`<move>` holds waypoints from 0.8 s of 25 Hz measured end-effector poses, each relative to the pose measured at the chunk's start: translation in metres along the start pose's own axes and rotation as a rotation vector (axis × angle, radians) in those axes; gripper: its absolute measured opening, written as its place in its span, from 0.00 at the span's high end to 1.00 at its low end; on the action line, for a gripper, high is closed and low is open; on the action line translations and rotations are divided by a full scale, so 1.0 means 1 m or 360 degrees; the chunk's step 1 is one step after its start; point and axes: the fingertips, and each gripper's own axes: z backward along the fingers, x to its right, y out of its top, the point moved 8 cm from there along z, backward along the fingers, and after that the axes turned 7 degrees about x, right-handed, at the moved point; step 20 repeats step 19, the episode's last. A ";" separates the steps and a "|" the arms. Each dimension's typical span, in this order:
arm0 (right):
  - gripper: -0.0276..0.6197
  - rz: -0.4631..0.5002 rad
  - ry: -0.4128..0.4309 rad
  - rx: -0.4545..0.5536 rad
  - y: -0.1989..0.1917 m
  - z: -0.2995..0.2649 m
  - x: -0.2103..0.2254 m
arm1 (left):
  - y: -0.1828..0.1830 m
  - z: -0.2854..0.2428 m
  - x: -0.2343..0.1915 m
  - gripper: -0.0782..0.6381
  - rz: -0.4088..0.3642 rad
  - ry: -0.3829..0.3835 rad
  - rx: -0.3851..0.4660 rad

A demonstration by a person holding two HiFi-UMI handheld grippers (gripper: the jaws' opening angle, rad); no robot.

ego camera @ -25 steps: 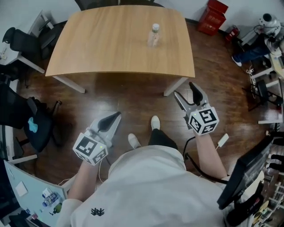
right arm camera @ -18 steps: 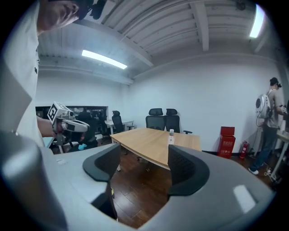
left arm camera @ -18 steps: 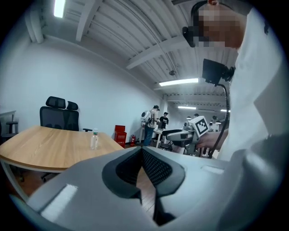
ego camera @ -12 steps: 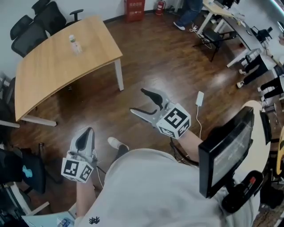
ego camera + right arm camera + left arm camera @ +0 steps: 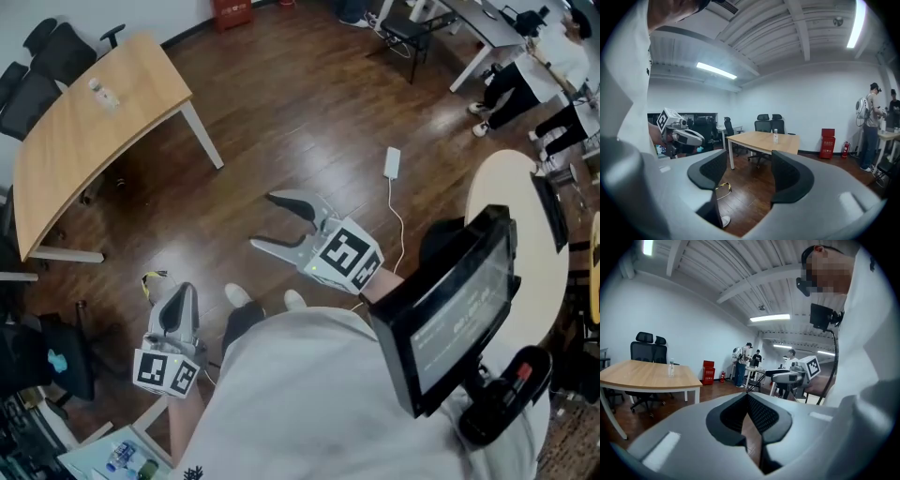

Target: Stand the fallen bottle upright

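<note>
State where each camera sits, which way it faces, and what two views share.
Head view: on the head, facing steeply down; shows torso, left claw, right claw.
Left gripper view: on left claw, along shut jaws, toward table; torso at right.
Right gripper view: on right claw, along open jaws, toward table.
Shared: all three show the bottle.

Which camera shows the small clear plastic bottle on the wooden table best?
The left gripper view: the small clear plastic bottle stands upright, side-on against a plain white wall. The right gripper view shows it smaller, in front of black chairs. The head view shows only a tiny shape from above.
</note>
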 end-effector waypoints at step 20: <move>0.53 -0.0002 0.0019 -0.0023 0.012 -0.039 0.002 | 0.025 0.003 -0.029 0.89 -0.0032 0.0030 0.0042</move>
